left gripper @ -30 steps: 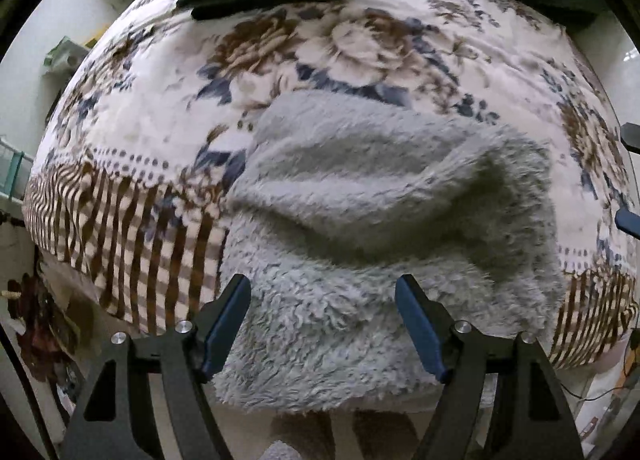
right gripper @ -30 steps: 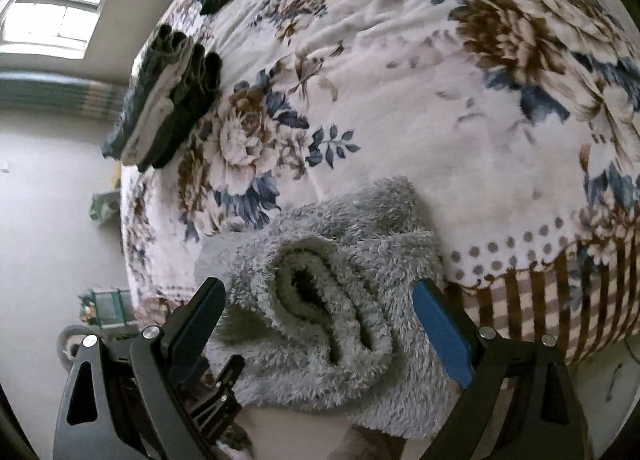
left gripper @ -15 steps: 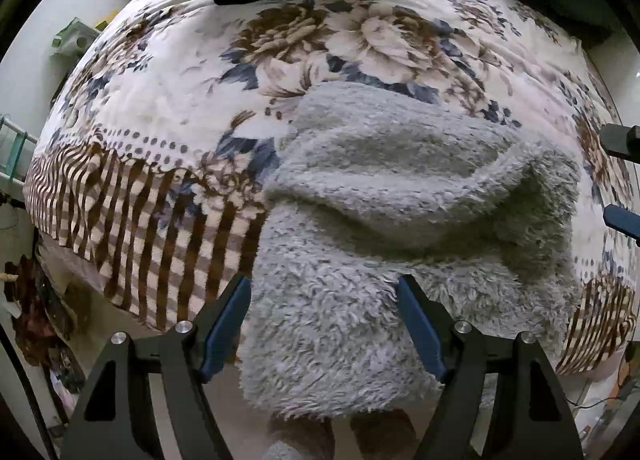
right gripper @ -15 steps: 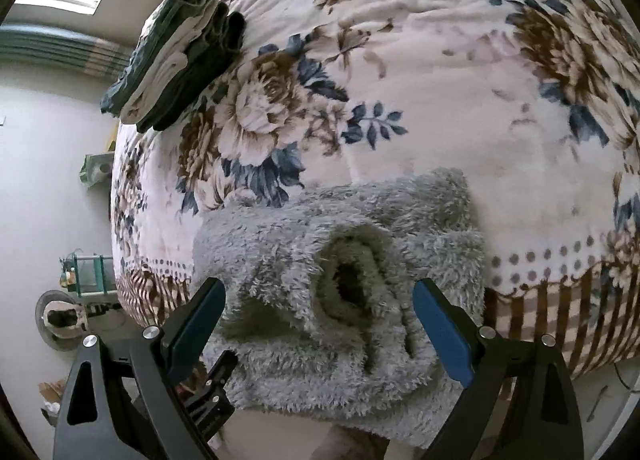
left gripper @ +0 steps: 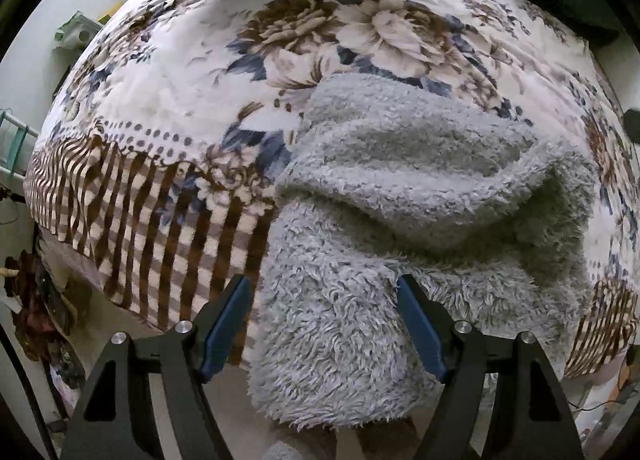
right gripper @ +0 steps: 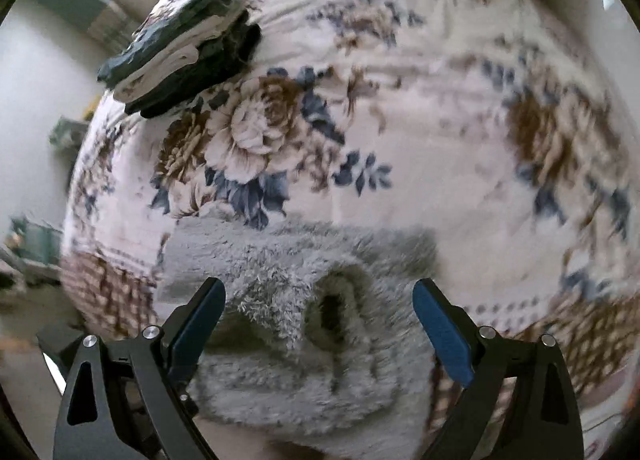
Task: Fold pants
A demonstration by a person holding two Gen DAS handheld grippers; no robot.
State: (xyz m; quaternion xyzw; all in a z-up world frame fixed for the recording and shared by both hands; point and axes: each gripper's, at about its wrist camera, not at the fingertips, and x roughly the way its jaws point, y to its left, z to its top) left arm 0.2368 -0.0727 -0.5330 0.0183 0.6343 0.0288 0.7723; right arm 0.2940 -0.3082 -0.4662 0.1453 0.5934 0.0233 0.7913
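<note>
While the grey fleece pants point(left gripper: 400, 219) are bunched in rough layers at the bed point(left gripper: 160, 99) edge, tidy folding is judged unfinished. Left gripper point(left gripper: 324, 324) and right gripper point(right gripper: 320, 320) are held wide, gripping nothing. An open cuff is shown only in the right view.

Shaggy grey fleece pants point(left gripper: 400, 195) looked rough and matt, cream floral plush bedspread point(left gripper: 168, 91) soft cloth, matt black plastic gripper fingers point(left gripper: 180, 372) with smooth blue pads point(left gripper: 226, 324)
</note>
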